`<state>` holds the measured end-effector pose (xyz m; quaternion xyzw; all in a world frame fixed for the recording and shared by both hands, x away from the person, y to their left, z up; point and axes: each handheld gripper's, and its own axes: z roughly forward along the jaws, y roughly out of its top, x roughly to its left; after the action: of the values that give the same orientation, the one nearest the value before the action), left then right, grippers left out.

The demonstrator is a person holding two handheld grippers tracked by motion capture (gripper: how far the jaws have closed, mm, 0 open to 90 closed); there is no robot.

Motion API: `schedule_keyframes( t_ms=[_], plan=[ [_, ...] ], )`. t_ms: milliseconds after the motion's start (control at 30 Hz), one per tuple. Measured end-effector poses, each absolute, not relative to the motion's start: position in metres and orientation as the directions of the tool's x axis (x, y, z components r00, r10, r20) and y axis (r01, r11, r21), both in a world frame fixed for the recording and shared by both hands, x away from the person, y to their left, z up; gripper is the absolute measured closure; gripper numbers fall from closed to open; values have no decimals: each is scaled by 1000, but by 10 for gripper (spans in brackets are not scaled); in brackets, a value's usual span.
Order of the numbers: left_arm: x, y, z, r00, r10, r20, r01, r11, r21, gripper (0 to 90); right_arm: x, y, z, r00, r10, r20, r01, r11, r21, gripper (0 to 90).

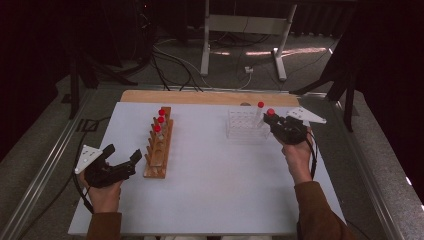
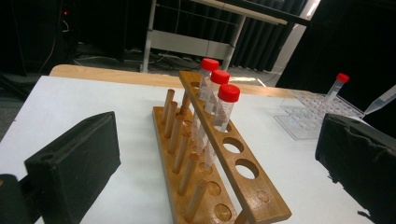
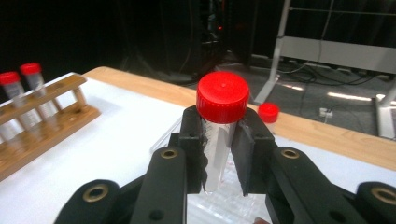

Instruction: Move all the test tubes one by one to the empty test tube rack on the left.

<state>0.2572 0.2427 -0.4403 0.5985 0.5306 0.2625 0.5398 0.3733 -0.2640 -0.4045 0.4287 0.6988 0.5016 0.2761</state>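
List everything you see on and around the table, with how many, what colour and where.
Held tube: one, clear with red cap, clamped upright in the right hand-held gripper above the clear rack.
Tubes in wooden rack: three, clear with red caps, far end of the rack.
Tube in clear rack: one, clear with red cap, tilted, far right corner.
Wooden rack: one, brown, left of centre on the table.
Clear rack: one, transparent plastic, right side.
Table: one, white top with a wooden far edge.
Frame legs: white, on the floor beyond the table.
Left hand-held gripper: one, black, open, beside the wooden rack.
Right hand-held gripper: one, black, shut on the held tube.
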Motion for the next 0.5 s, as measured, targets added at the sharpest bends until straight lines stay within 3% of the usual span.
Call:
schedule_keyframes(
  t_ms=[500],
  plan=[
    [262,222,-434,343,908,-238,366,104,925,7,348,-250,-421,-562,823,80,344,145,928,739]
  ],
)
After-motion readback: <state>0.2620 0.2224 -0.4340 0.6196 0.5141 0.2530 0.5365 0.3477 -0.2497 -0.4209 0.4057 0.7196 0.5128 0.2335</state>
